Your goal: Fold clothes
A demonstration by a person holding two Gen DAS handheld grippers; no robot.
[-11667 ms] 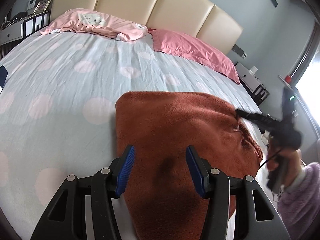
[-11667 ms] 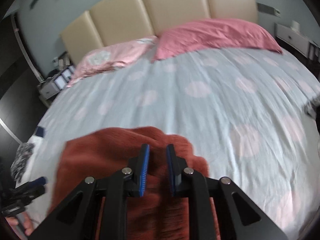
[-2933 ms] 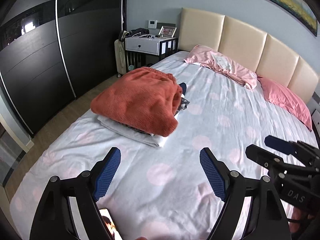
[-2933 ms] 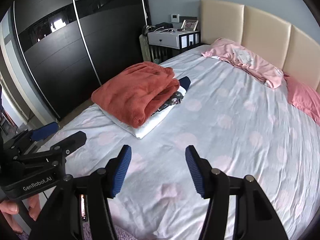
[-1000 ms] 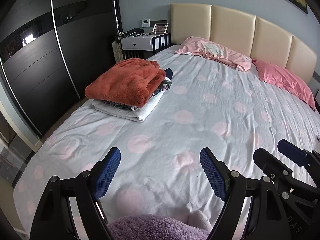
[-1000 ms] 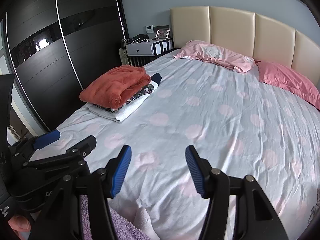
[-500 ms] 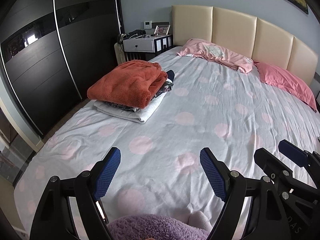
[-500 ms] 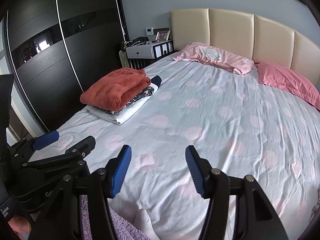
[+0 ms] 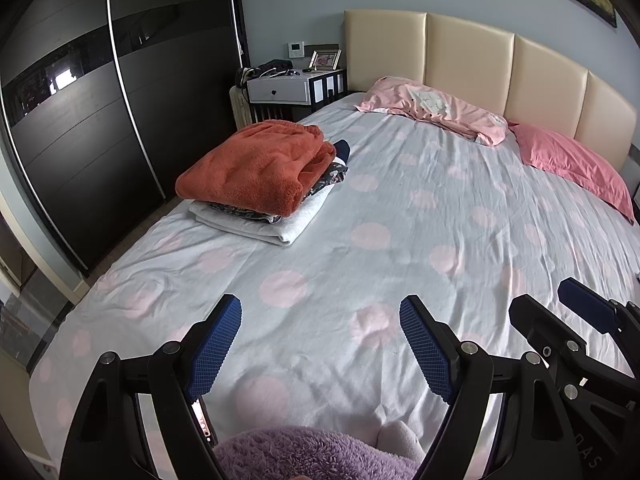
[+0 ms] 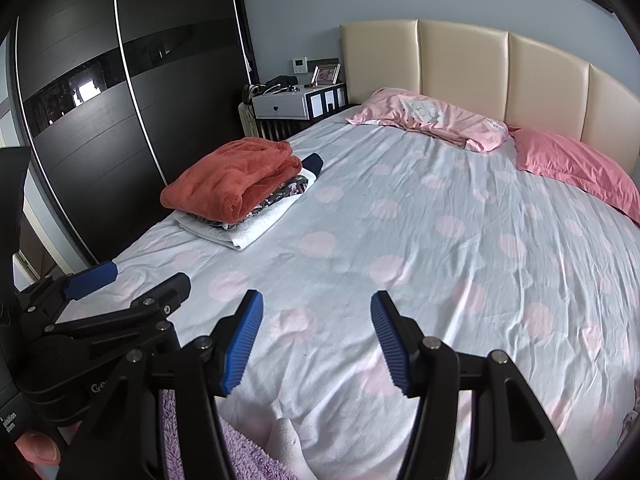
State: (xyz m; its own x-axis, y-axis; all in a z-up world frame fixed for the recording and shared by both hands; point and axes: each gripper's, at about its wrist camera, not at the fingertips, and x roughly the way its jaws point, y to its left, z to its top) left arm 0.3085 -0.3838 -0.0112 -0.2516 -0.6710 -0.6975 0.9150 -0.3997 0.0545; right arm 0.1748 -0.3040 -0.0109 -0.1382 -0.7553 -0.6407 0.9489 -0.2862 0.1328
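Note:
A folded rust-orange fleece garment (image 9: 256, 168) (image 10: 228, 180) tops a stack of folded clothes, with a dark patterned piece (image 9: 324, 178) and a white piece (image 9: 260, 226) (image 10: 248, 232) beneath it, on the bed's left side. My left gripper (image 9: 320, 344) hovers open and empty over the foot of the bed, far from the stack. My right gripper (image 10: 316, 340) is open and empty too, held beside it. Each gripper shows in the other's view, the right gripper (image 9: 576, 320) at the right edge and the left gripper (image 10: 120, 292) at the left edge.
The bed (image 9: 440, 240) has a pale sheet with pink dots, two pink pillows (image 9: 436, 112) and a cream headboard (image 9: 480, 60). A dark sliding wardrobe (image 9: 80, 120) runs along the left. A bedside table (image 9: 292, 88) stands at the back. A purple fuzzy sleeve (image 9: 312, 456) lies below the grippers.
The view has drifted slightly over the last second; the stack sits a little lower and nearer in the left wrist view. Both grippers stay open and empty.

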